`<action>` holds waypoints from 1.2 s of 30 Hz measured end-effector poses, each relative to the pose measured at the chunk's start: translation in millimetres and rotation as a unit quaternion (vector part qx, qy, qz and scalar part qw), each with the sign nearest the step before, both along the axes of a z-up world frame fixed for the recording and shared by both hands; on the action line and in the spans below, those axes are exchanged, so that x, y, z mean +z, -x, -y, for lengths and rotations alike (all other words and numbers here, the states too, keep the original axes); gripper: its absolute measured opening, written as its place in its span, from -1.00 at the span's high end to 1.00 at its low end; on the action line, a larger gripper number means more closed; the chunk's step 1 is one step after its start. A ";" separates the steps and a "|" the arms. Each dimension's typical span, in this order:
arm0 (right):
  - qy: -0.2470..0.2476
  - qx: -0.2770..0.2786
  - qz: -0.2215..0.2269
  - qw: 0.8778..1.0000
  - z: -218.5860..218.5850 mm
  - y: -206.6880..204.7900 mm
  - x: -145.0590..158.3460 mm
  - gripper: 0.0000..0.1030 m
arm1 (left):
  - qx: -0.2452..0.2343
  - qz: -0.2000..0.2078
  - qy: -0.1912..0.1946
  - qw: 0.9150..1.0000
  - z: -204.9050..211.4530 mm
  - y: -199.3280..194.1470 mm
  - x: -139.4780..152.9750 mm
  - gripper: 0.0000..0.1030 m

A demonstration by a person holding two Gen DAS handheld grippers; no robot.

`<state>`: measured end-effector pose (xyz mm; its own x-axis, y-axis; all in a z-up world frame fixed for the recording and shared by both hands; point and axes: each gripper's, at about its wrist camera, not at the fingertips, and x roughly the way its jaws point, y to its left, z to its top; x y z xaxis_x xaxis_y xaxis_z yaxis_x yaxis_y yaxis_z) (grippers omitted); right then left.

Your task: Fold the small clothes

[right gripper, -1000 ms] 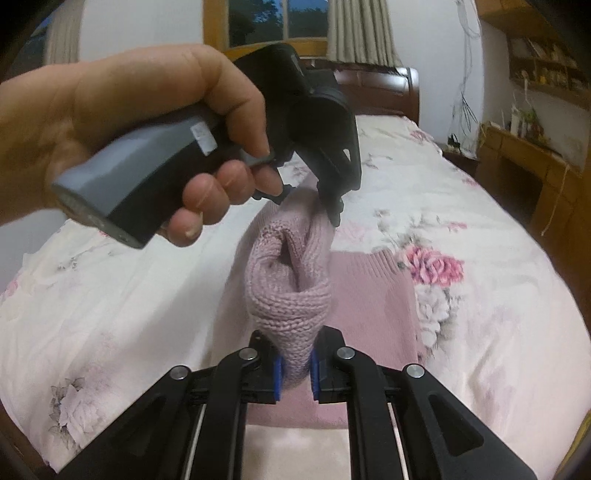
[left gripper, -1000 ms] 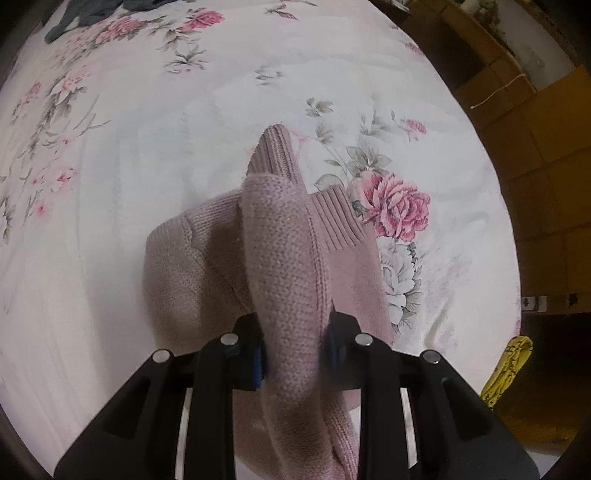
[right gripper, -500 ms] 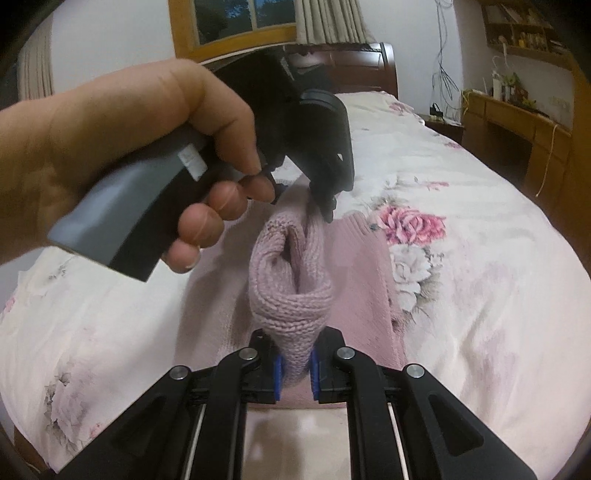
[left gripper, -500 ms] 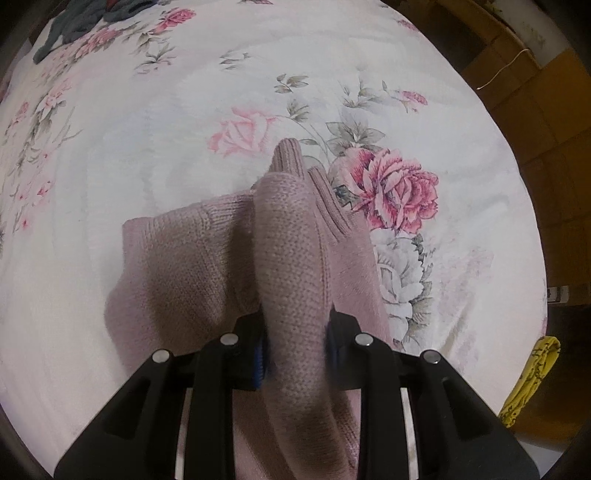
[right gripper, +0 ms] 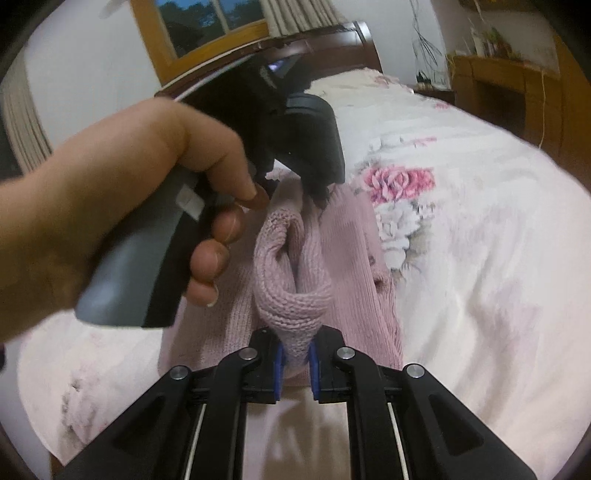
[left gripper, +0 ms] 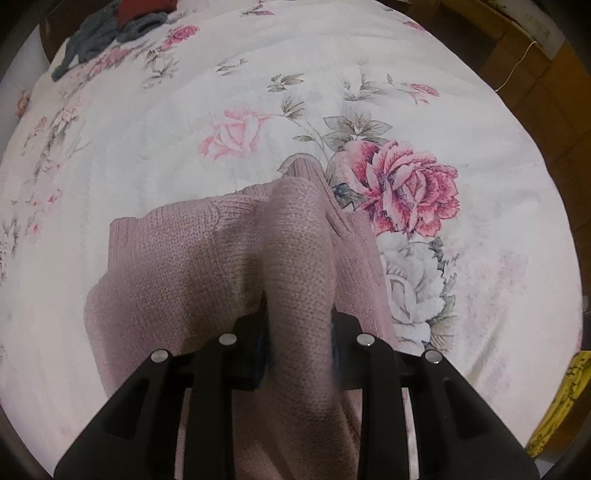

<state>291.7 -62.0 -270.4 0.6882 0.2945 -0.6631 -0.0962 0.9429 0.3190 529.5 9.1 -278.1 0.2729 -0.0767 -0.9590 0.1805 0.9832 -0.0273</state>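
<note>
A small pink knitted sweater lies on the flowered bedspread, one edge lifted in a thick fold. My left gripper is shut on that fold, which bulges up between the fingers. In the right wrist view the same pink sweater hangs as a rolled ridge between both tools. My right gripper is shut on the near end of the ridge. A hand holds the left gripper, which pinches the far end just above the bed.
Dark grey and red clothes lie at the far corner of the bed. Wooden furniture stands to the right of the bed. A dark headboard and a window are behind. A yellow object sits off the bed's right edge.
Both grippers have carried the held fold forward and lower over the sweater. The big red rose on the bedspread has come closer, and more of the sweater lies flat.
</note>
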 end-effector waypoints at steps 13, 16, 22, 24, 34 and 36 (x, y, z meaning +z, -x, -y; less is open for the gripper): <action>-0.238 0.008 -0.094 0.967 59.1 -12.6 -54.7 0.79 | -0.013 0.061 0.084 0.995 8.1 12.1 5.0 -0.36; -0.296 0.036 -0.112 0.948 70.4 -20.0 -62.2 0.66 | -0.001 0.064 0.142 0.988 -20.7 10.8 20.0 -0.41; -0.352 0.067 -0.154 0.921 90.3 -43.1 -63.2 -0.34 | 0.009 0.066 0.220 0.973 -83.9 37.9 44.9 -0.49; -0.383 0.082 -0.185 0.901 93.6 -54.4 -72.3 -0.34 | 0.016 0.060 0.248 0.967 -108.5 53.1 45.0 -0.49; -0.397 0.114 -0.270 0.870 83.0 -119.2 -88.1 -0.33 | 0.062 0.006 0.389 0.919 -181.0 132.1 16.8 -0.49; -0.395 0.124 -0.286 0.864 74.9 -129.4 -91.8 -0.22 | 0.069 -0.001 0.394 0.916 -186.3 137.0 9.7 -0.49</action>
<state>421.2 -136.9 -362.2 0.1651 0.9019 -0.3992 0.1236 0.3826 0.9156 392.6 195.5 -268.3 0.3299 -0.7108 -0.6212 0.0551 0.6714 -0.7390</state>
